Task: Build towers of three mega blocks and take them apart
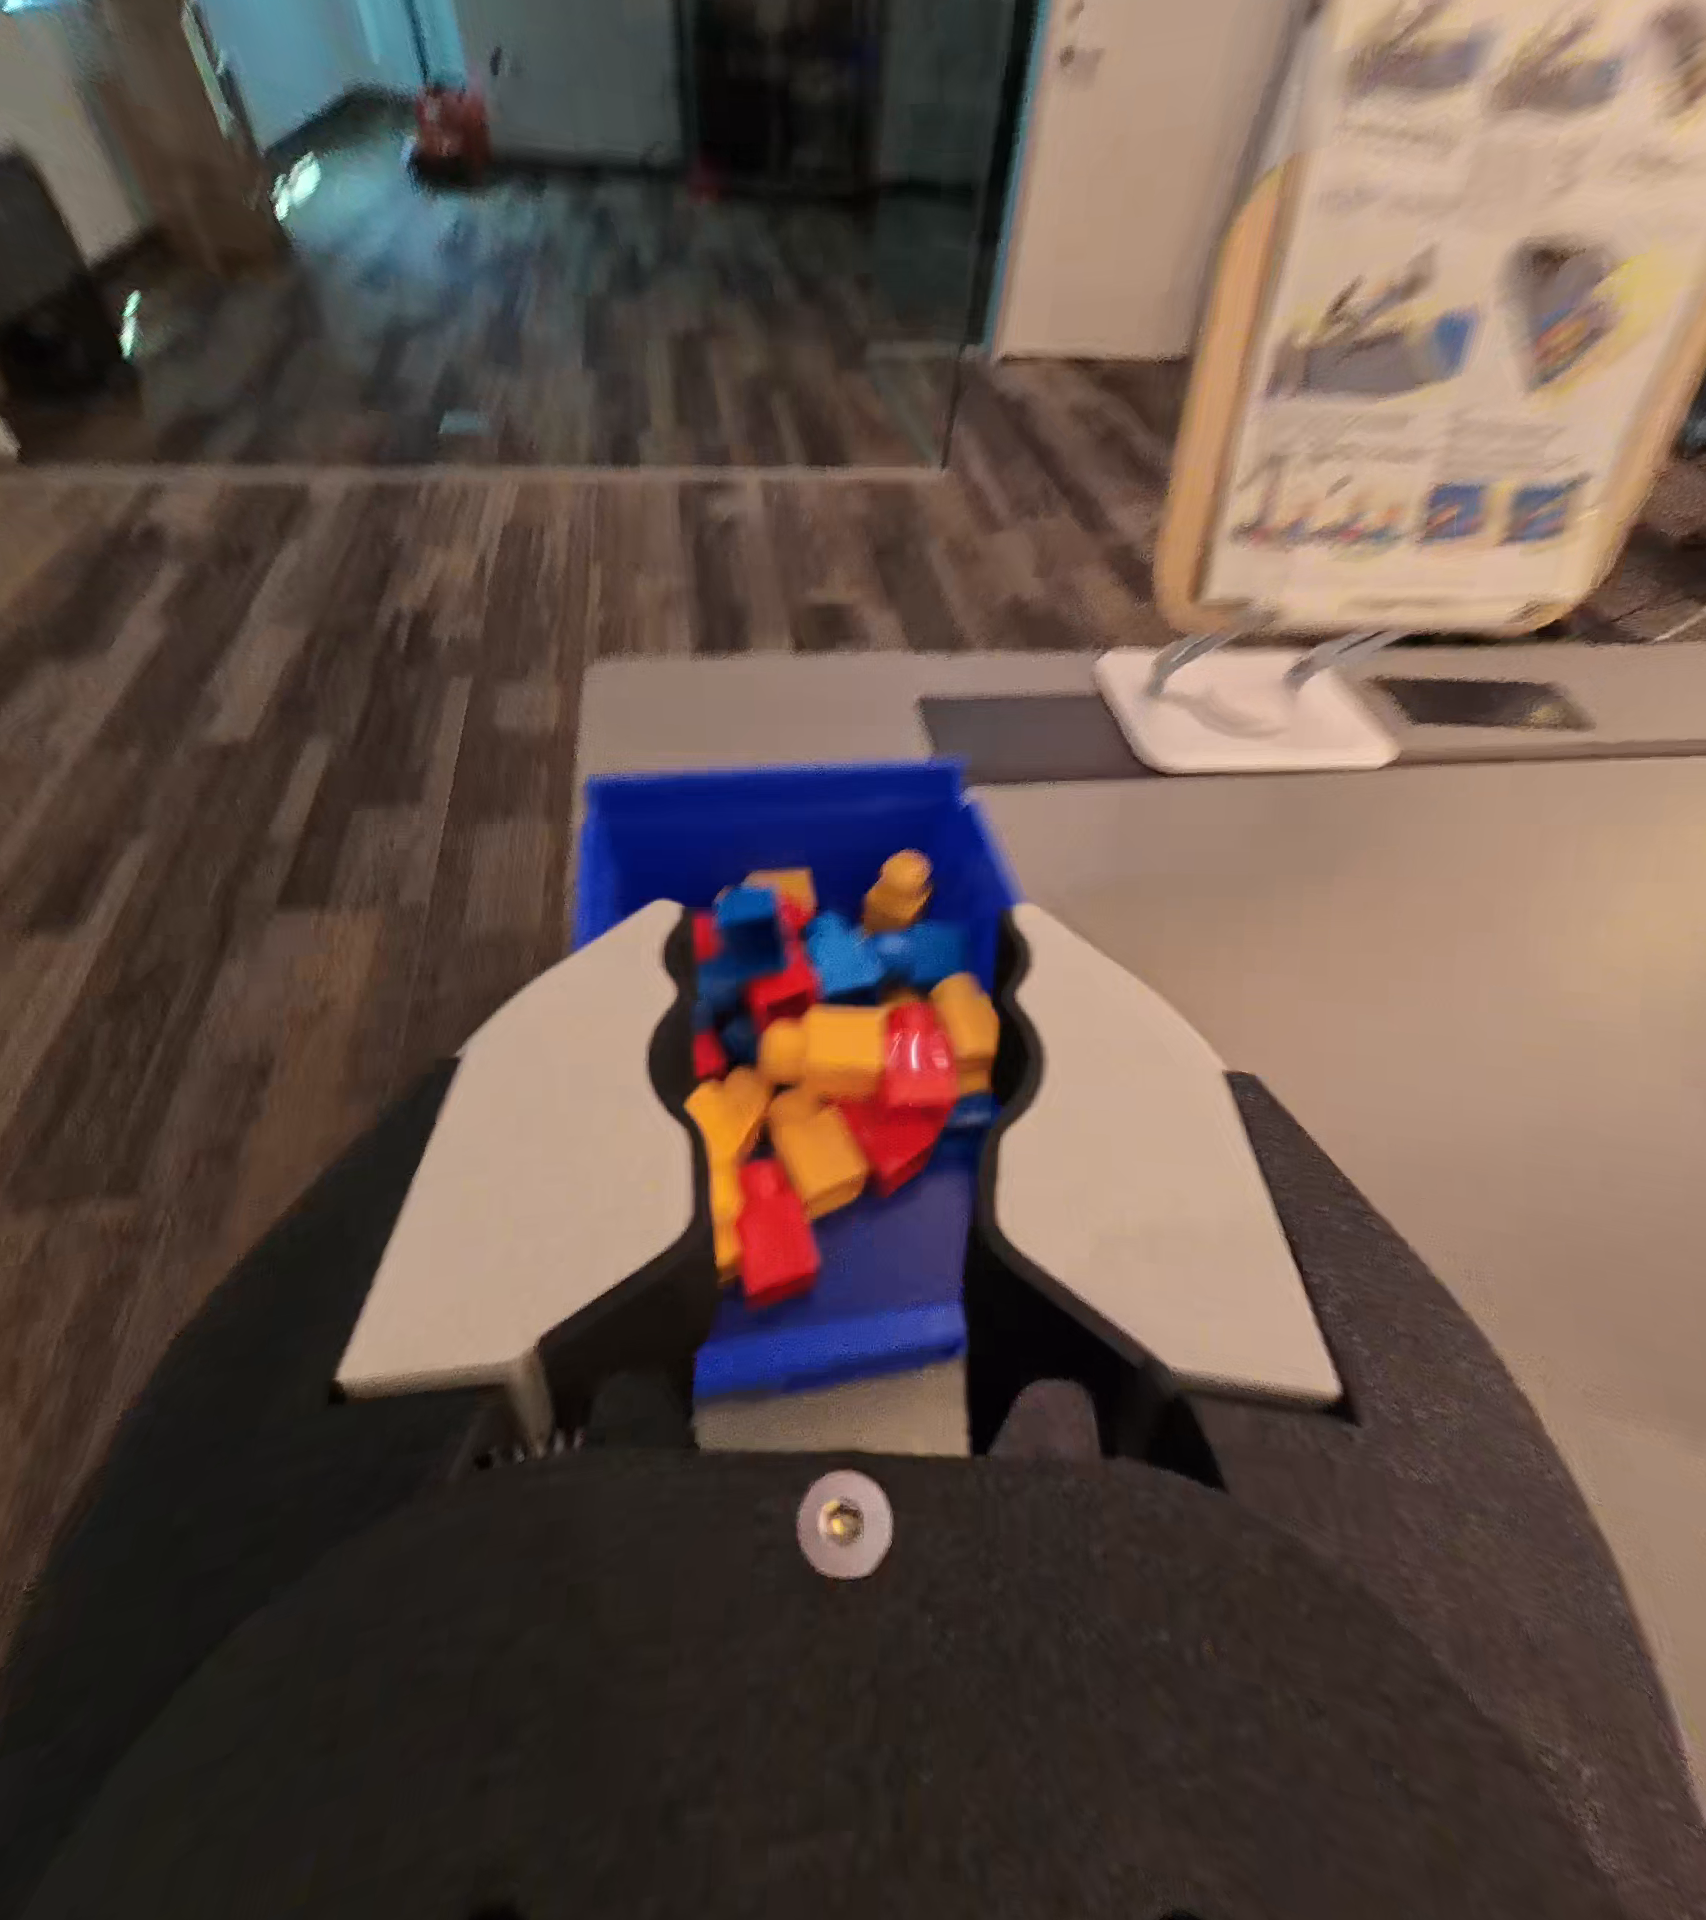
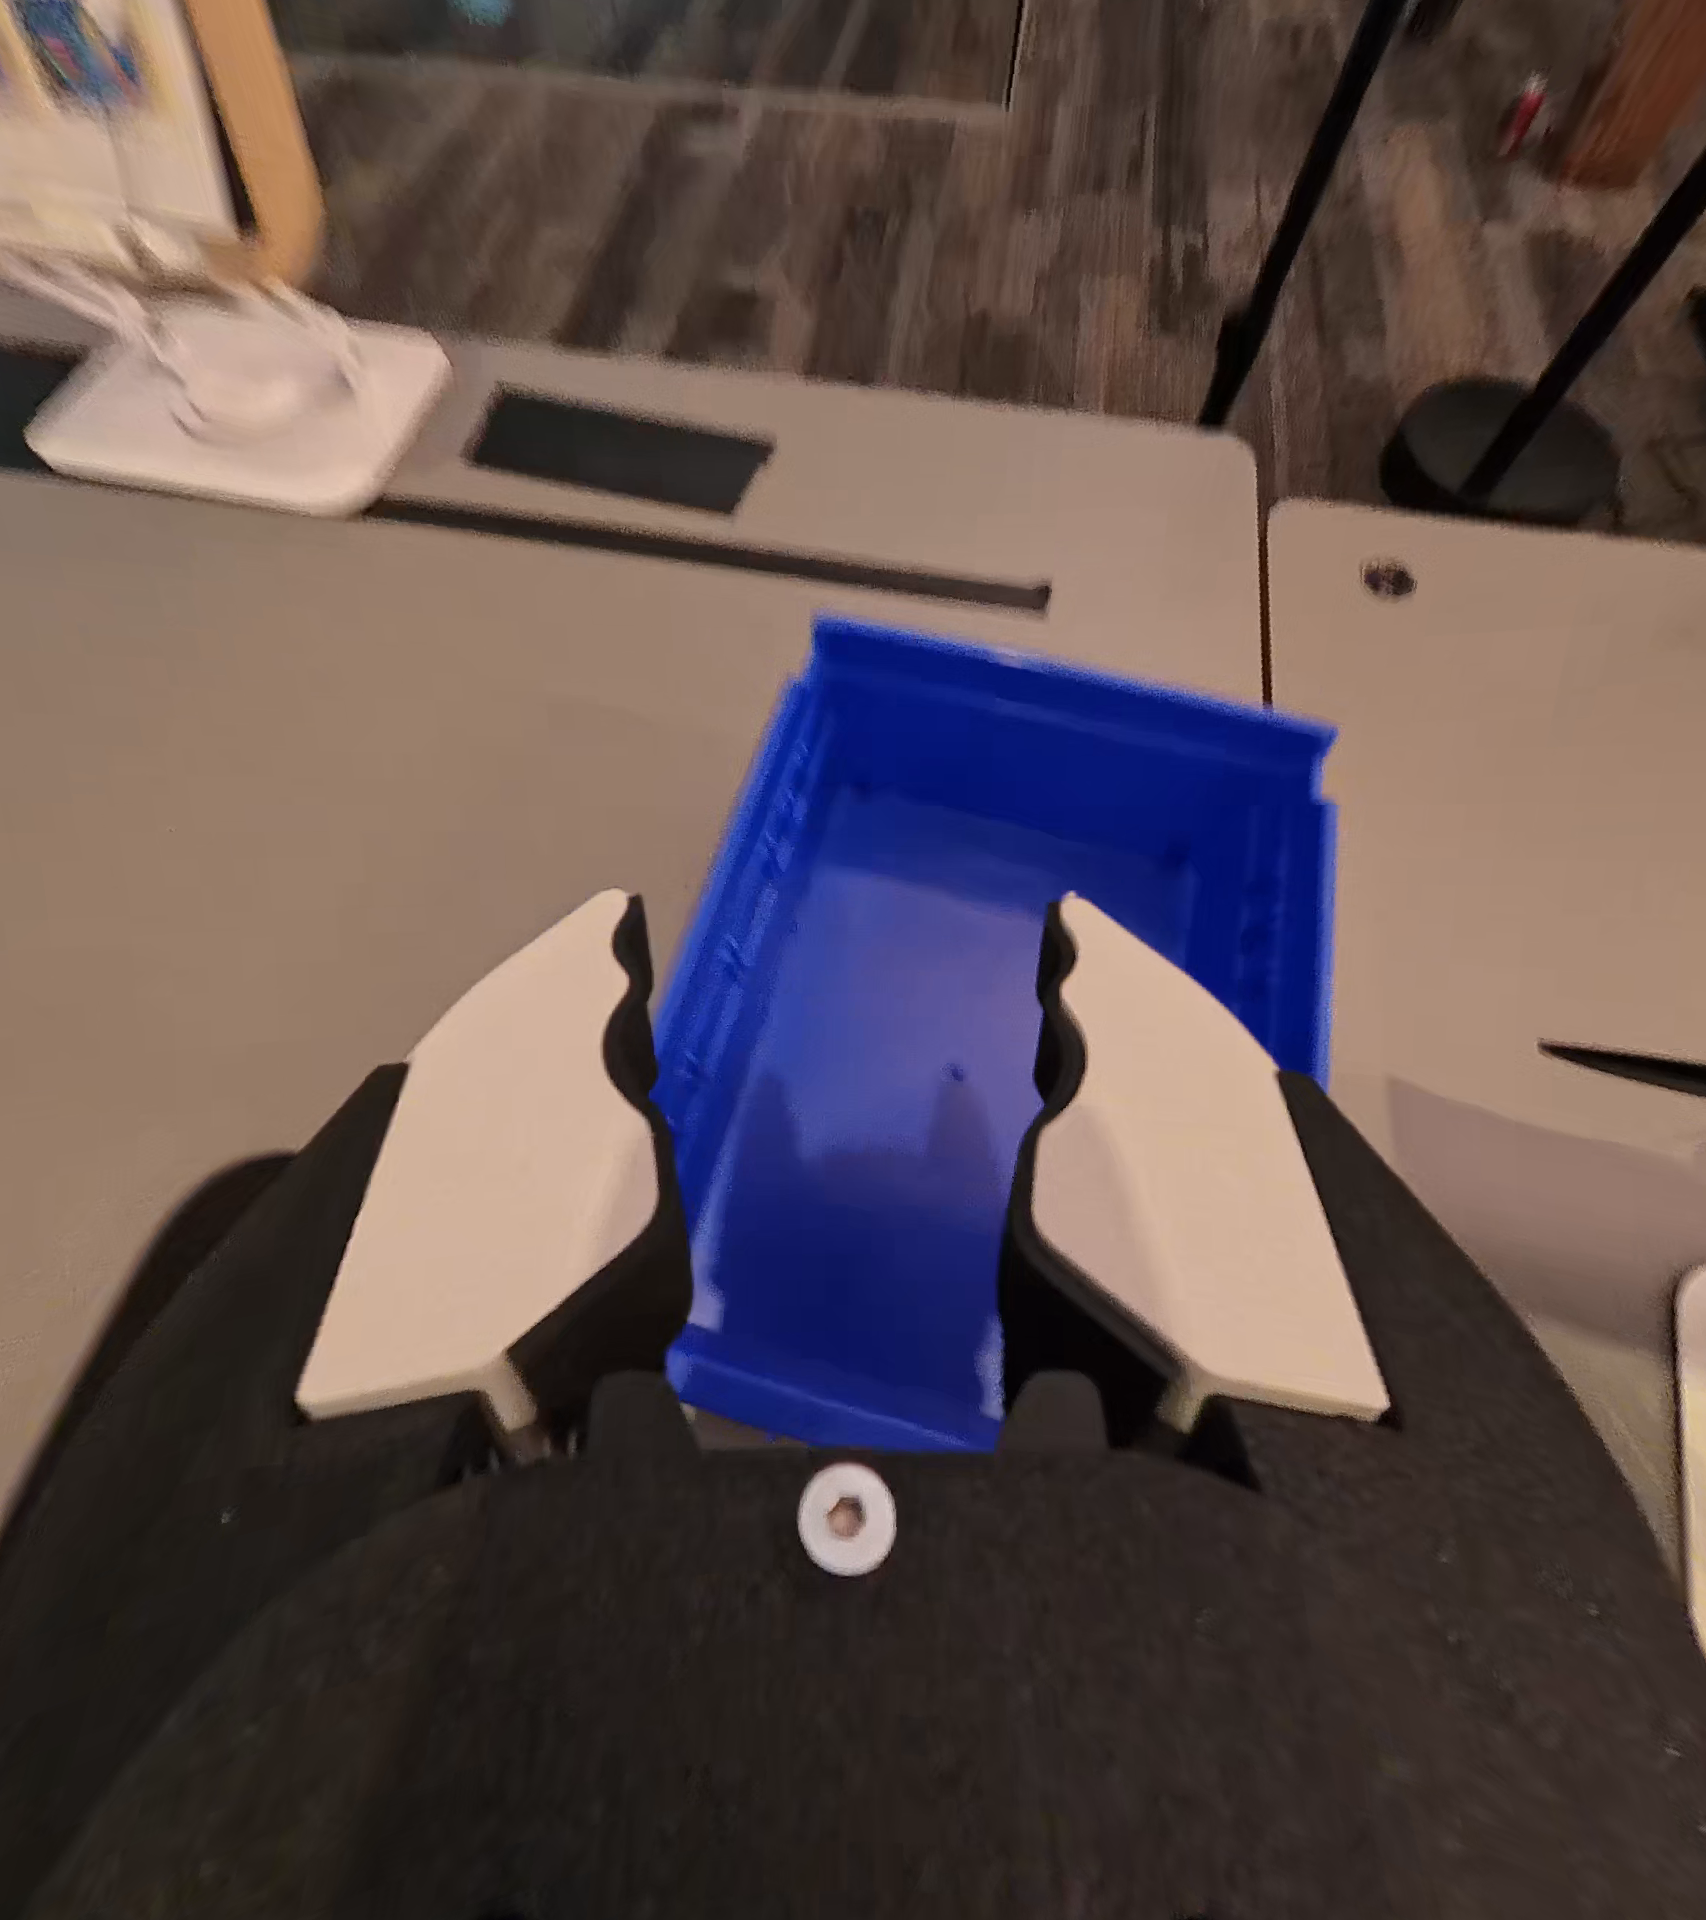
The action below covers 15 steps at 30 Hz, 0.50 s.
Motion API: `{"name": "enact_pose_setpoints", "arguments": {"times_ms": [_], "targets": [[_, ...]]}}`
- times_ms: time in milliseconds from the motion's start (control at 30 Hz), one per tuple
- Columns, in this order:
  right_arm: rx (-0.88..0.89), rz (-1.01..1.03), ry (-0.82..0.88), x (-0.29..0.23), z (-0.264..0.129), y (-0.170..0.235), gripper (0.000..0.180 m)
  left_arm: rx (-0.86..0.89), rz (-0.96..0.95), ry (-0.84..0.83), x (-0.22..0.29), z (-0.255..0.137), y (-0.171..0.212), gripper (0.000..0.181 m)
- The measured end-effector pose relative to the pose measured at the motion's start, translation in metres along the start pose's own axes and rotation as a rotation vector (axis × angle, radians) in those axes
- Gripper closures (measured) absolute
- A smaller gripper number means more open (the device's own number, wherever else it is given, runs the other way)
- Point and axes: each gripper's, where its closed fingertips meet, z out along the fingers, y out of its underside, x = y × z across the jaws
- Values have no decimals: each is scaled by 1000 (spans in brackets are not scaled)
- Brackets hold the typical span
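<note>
Nearest the lens in each view sits a pair of tongs, both with jaws apart and holding nothing. Under them spreads a grey table (image 1: 1348,987), the largest thing shown. On it, the left gripper (image 1: 844,935) hangs above a blue bin (image 1: 776,821) heaped with loose red, yellow and blue blocks (image 1: 828,1060). None are stacked. The right gripper (image 2: 844,920) hangs above a second blue bin (image 2: 1067,748) with nothing inside. A white stand base (image 1: 1244,717) sits at the table's far edge.
</note>
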Motion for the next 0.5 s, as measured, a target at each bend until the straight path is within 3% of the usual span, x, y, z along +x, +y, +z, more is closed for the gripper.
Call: {"name": "enact_pose_setpoints", "arguments": {"times_ms": [67,267,367,500], "targets": [[123,13,-33,-22,-17,-34,104,75,14,82,50,4,-36,99],[438,-81,-11,-103,-44,-111,80,115,96,136,179,61,-68,69],[498,-112,10,-141,-29,-122,60,115,114,133,235,99,-50,59],[347,-32,-63,-197,29,-91,59,64,121,84,285,154,2,58]]}}
